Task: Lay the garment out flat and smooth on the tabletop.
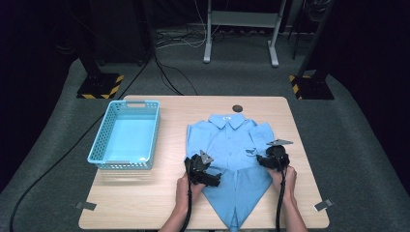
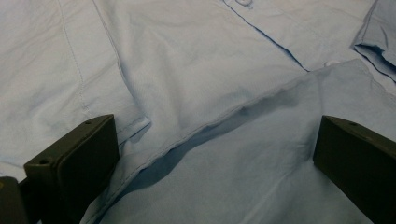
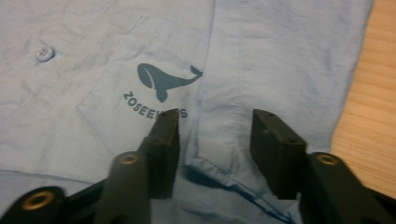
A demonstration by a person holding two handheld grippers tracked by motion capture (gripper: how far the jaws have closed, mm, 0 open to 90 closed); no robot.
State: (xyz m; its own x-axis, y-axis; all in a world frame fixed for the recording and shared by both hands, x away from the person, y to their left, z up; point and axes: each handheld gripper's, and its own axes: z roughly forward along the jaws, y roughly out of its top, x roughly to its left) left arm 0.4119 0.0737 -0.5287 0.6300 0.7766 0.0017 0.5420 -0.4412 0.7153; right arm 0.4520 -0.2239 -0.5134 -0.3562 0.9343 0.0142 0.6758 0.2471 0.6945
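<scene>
A light blue short-sleeved shirt (image 1: pixel 231 137) lies front up on the wooden table (image 1: pixel 145 195), collar at the far side. Its lower part is folded in to a point toward the near edge. My left gripper (image 1: pixel 204 172) stands open at the shirt's left side, jaws wide apart over a diagonal folded edge (image 2: pixel 224 116) of the shirt (image 2: pixel 187 56). My right gripper (image 1: pixel 271 159) is open at the shirt's right side, and its jaws (image 3: pixel 215 140) straddle the sleeve hem next to the whale logo (image 3: pixel 163 79) on the chest pocket.
An empty blue plastic basket (image 1: pixel 100 133) stands at the table's left. A small dark round disc (image 1: pixel 237 108) lies beyond the collar. Bare wood (image 3: pixel 369 102) shows right of the shirt. Stands and cables occupy the floor behind the table.
</scene>
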